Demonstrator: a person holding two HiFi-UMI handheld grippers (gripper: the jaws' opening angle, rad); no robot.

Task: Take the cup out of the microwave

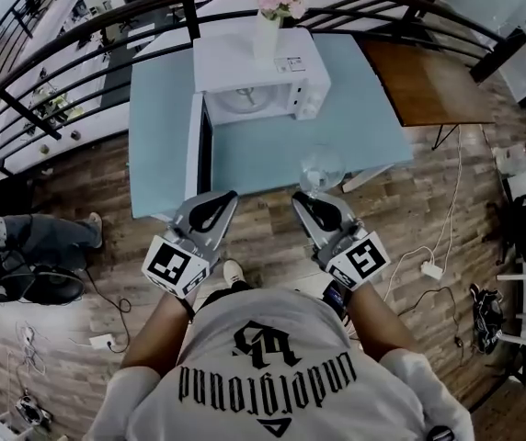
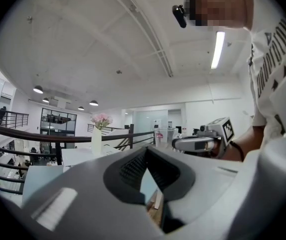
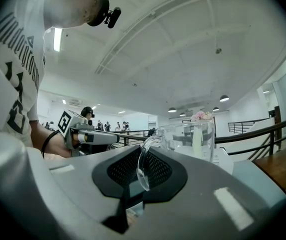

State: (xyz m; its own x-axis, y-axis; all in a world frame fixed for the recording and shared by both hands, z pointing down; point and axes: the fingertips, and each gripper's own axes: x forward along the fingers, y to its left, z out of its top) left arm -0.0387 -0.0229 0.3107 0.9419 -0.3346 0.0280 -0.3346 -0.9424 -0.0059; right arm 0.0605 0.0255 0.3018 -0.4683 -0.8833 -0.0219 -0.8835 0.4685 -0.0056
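1. Our right gripper [image 3: 143, 159] has its jaws clamped on the thin handle [image 3: 141, 173] of the cup [image 3: 188, 141]. Our left gripper [image 2: 146, 156] has its jaws together on nothing.
2. The cup is out of the microwave [image 1: 263, 81], at the near edge of the table [image 1: 364, 131]. We cannot tell whether it rests there.
3. We judge the clear glass stiff, slick and breakable. The handle is the sound hold, but the body hangs beyond the pads and may swing, so we would keep it level and set it down softly.
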